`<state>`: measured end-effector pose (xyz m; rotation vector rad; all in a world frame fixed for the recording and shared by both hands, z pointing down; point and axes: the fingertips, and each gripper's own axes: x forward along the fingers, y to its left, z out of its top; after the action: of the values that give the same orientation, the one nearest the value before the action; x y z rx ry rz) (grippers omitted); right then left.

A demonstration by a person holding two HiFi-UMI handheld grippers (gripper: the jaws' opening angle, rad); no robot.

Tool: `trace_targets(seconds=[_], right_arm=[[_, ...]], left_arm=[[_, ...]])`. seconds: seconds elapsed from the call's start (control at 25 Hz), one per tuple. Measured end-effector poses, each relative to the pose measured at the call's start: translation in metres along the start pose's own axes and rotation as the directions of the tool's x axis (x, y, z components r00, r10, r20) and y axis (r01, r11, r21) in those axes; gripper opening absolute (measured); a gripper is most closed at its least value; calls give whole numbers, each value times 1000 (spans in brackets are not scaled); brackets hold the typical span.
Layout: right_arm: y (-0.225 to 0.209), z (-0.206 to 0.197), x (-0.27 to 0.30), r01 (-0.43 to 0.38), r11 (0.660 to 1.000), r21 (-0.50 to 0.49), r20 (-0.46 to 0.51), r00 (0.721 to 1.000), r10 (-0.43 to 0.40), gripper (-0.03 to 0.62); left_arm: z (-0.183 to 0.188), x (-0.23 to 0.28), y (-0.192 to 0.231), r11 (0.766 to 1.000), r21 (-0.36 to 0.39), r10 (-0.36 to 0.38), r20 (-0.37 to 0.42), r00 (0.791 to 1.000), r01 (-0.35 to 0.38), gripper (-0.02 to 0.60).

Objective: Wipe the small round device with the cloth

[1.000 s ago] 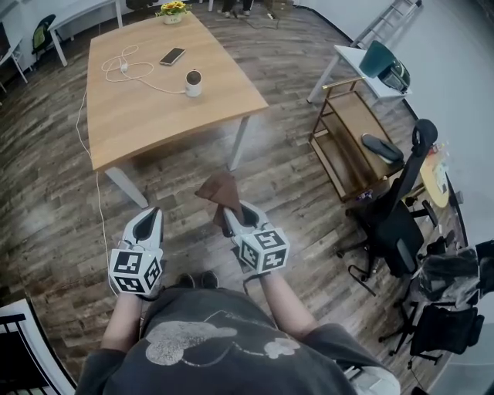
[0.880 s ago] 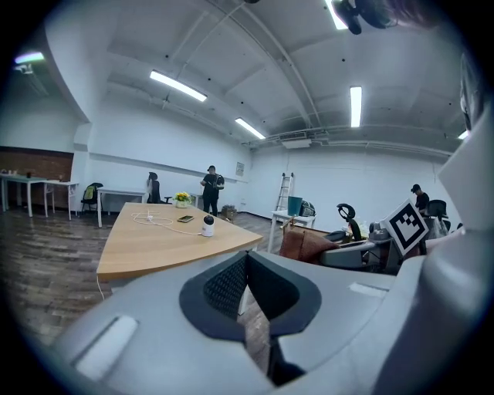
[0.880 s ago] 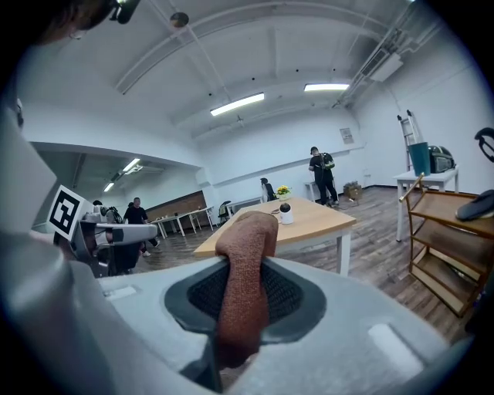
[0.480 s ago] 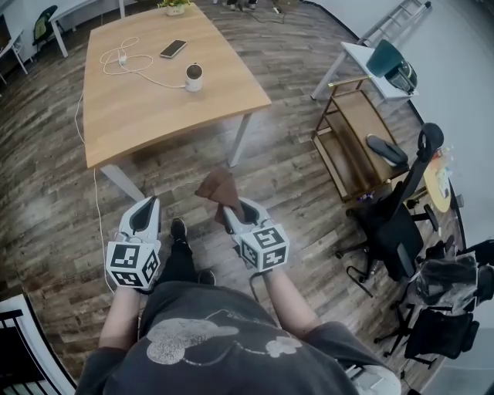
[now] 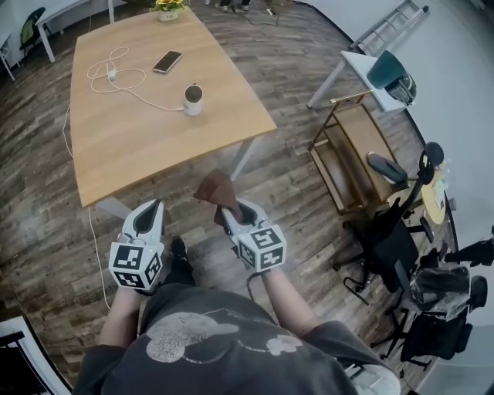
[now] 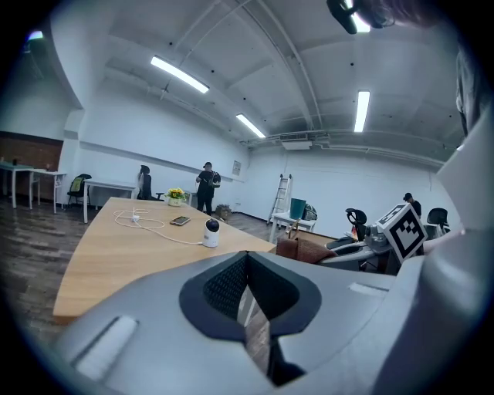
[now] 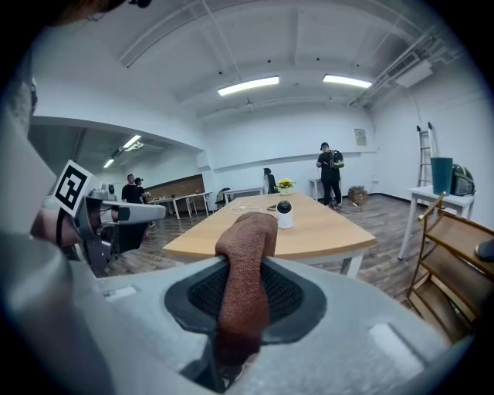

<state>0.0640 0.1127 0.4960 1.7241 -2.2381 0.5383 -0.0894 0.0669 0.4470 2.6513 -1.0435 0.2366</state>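
Observation:
The small round white device stands on the wooden table, a white cable running to it; it also shows as the device and the device. Both grippers hang over the floor short of the table's near edge. My right gripper is shut on a brown cloth, which sticks up between the jaws as the cloth. My left gripper is shut with nothing in it, and its jaws meet in the left gripper view.
A phone, a looped cable and a flower pot lie on the table's far part. A wooden shelf cart, a white side table and black office chairs stand right. A person stands far behind.
The table and device have come a little closer and lower in the head view as the person steps forward. Both grippers keep their pose, cloth still held.

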Motion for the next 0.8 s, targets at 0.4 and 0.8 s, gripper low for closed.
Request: trace_targets(seconds=[0.4,0.8], right_arm=[[-29,65,101,53,997,49,14,998,-54,78],[-40,82,144,80,995,62,-13,997,-80,78]], left_arm=[[45,82,81,999,-7,-42,6,999,42,18],[62,130,106,995,-15,-94,-3,996,94,18]])
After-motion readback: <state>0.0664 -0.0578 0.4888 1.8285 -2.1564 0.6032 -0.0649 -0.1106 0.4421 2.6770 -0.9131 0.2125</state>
